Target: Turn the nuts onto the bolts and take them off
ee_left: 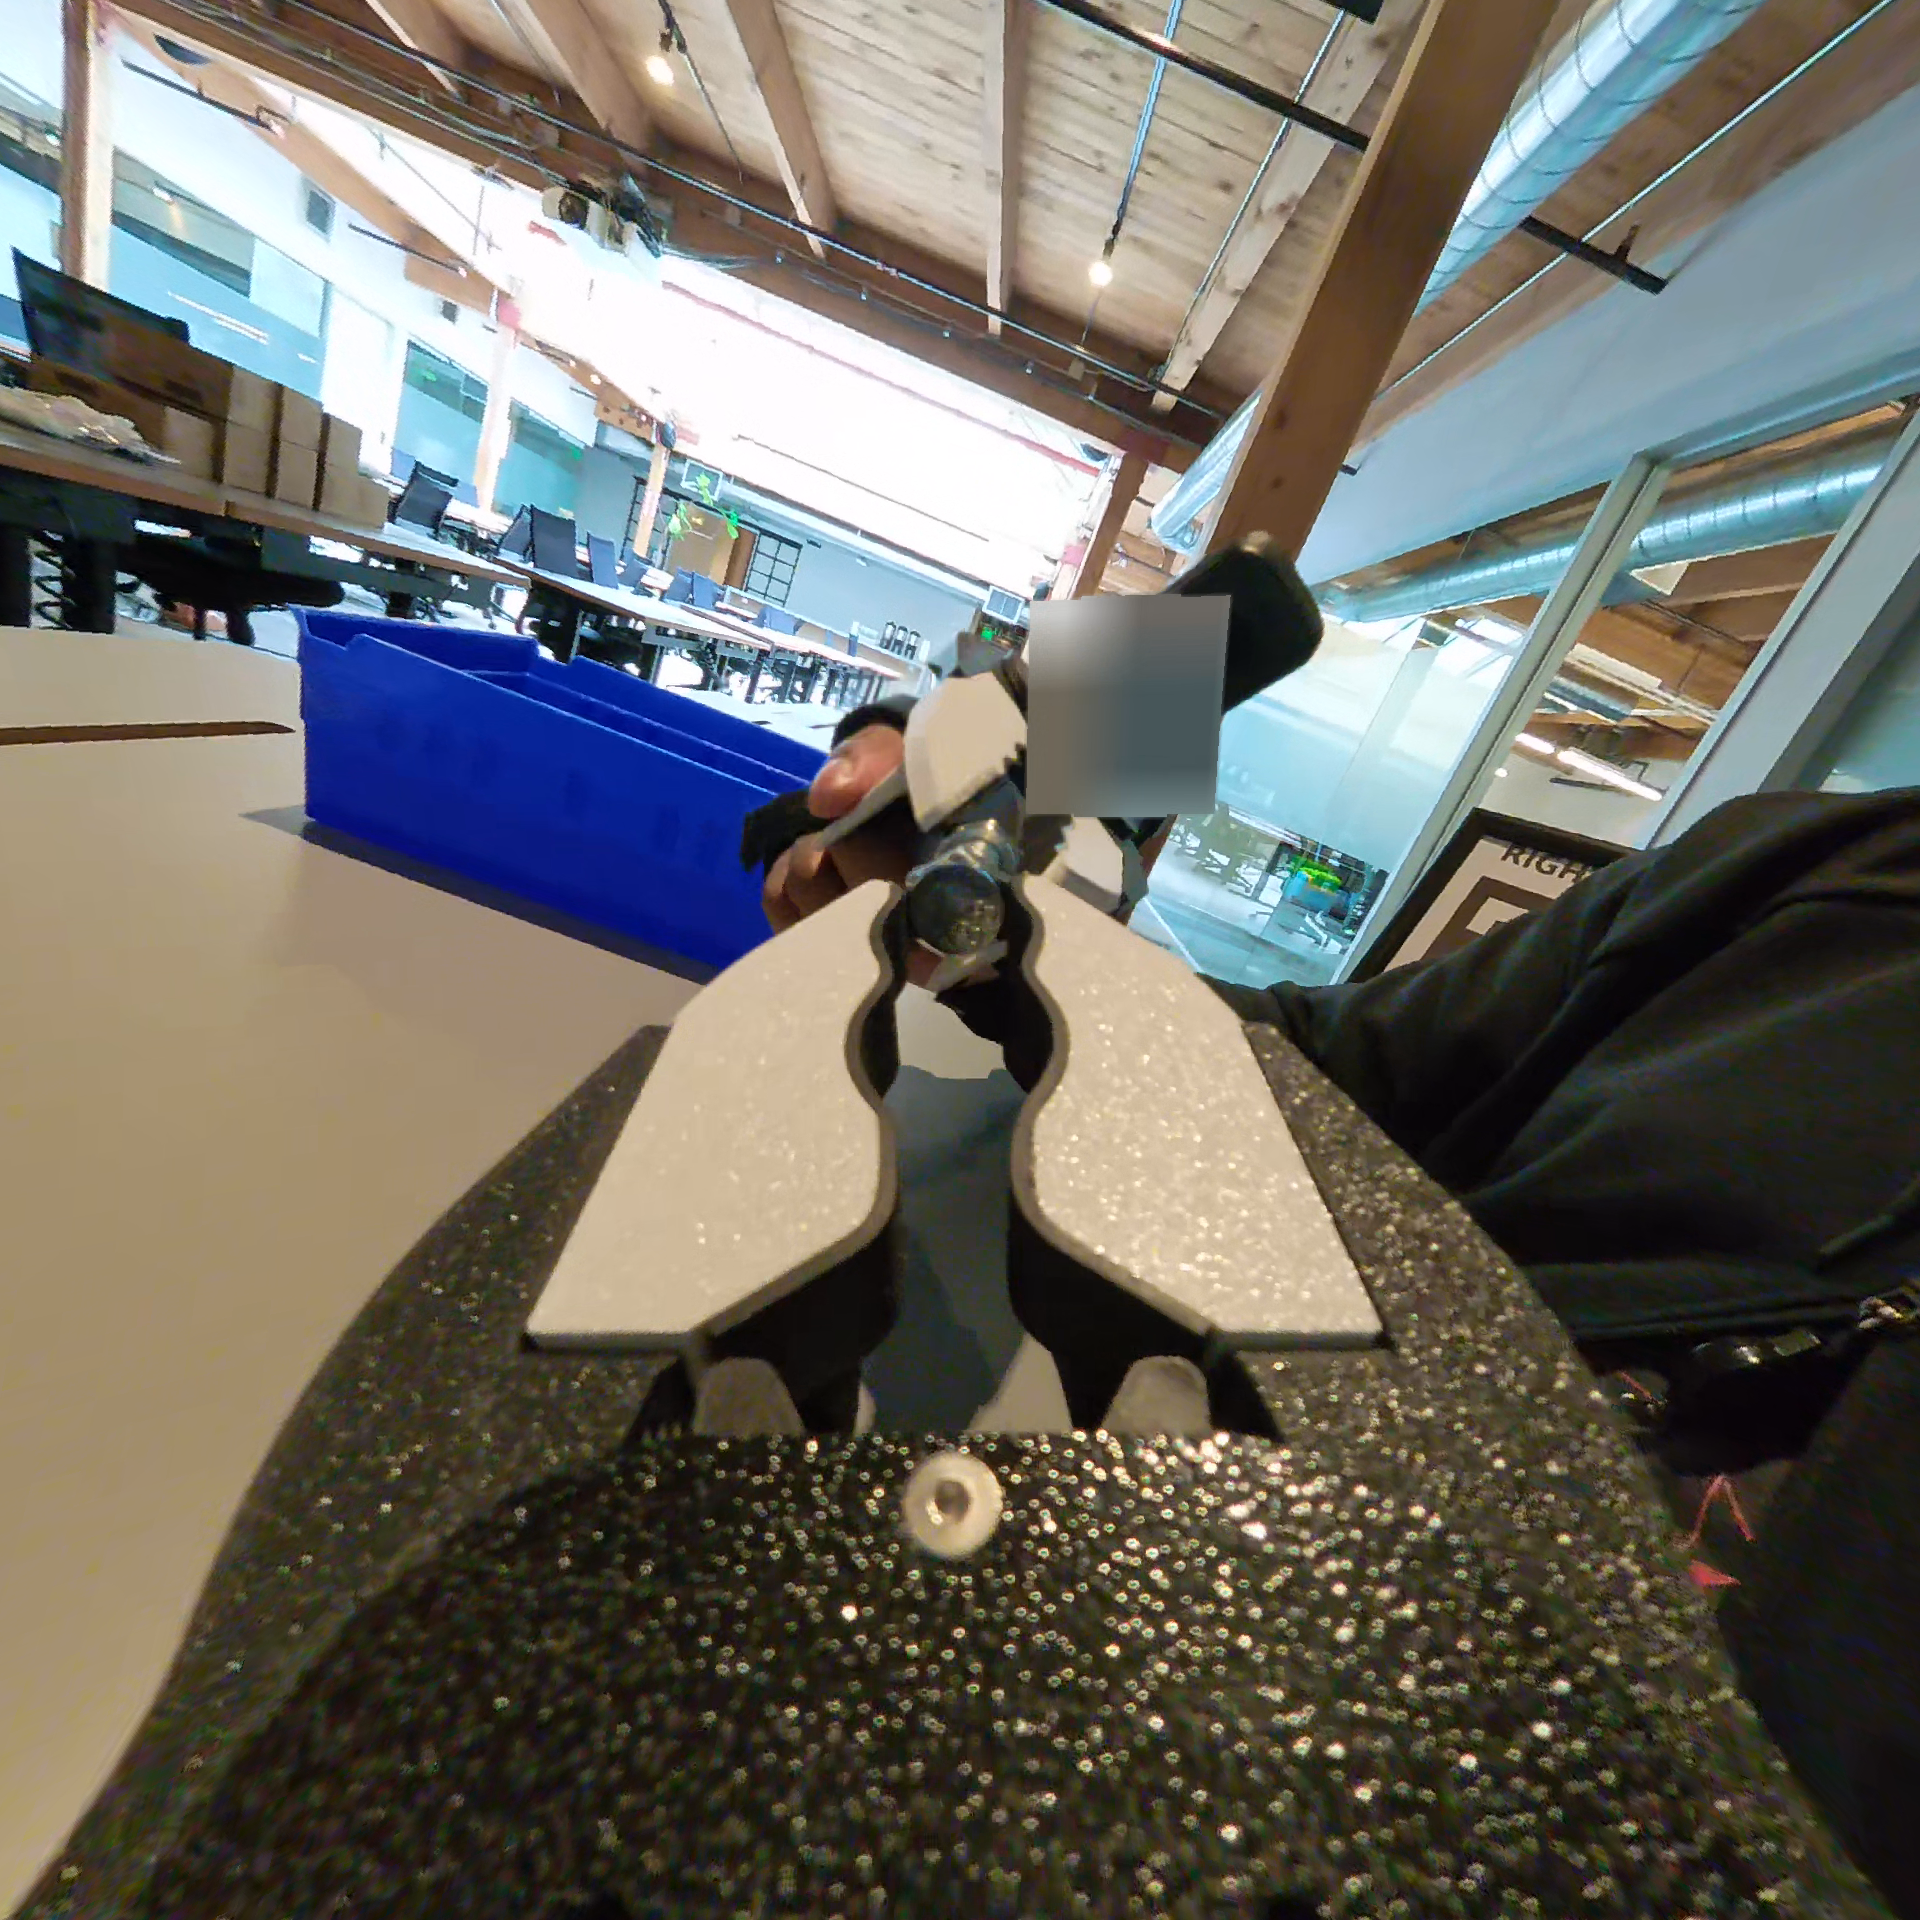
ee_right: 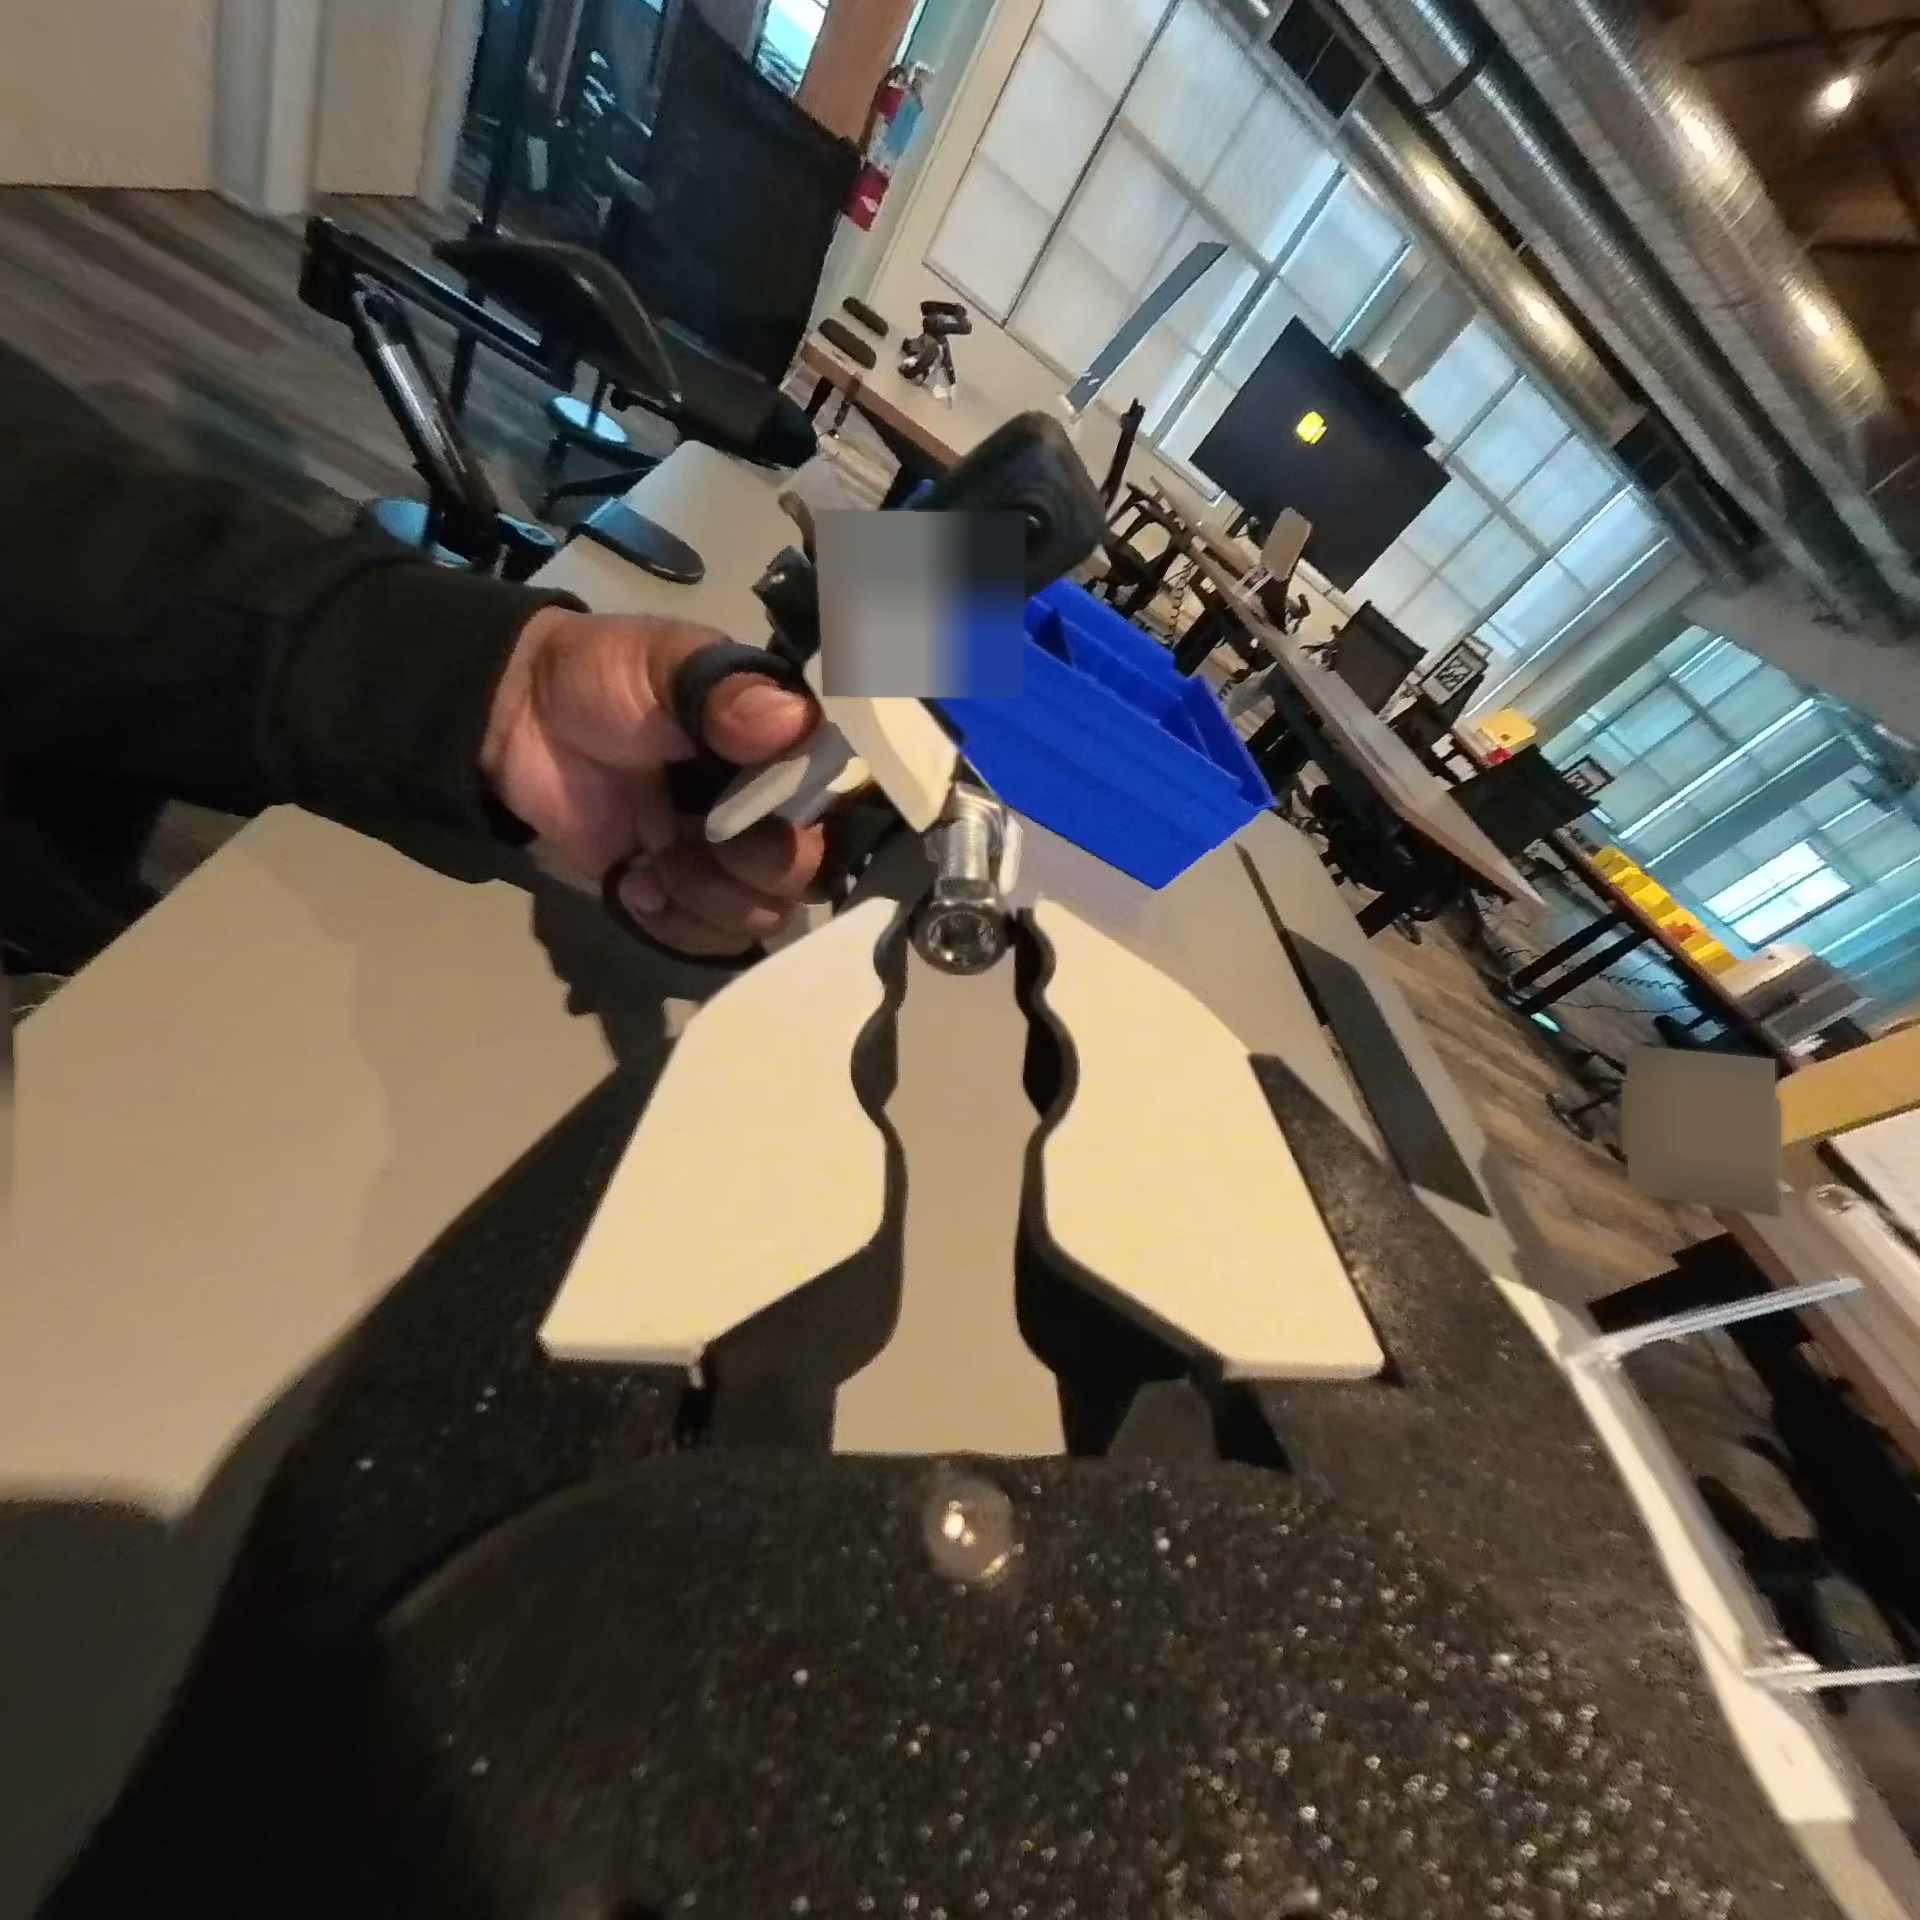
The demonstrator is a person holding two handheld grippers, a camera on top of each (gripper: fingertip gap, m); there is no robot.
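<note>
The left claw (ee_left: 954, 920) is closed on one round end of the bolt (ee_left: 951, 906), and its two fingertips press it from both sides. The right claw (ee_right: 961, 935) is closed on the other end of the same bolt (ee_right: 964, 878), where a socket head shows. So the bolt is held in the air between the two claws, above the counter (ee_left: 208, 1039), and each claw points toward the other. Between them the threaded shank is bare and shiny. I cannot tell surely which piece is the nut, because the fingertips cover it.

I judge the bolt as steel: stiff, rather heavy for its size, and slippery on its smooth round surfaces. It is better to grip the flats of the nut or the head, not the thread, because the thread may slip and turn badly.

Behind the claws a blue bin (ee_left: 540, 748) stands on the counter, well apart from the bolt.
</note>
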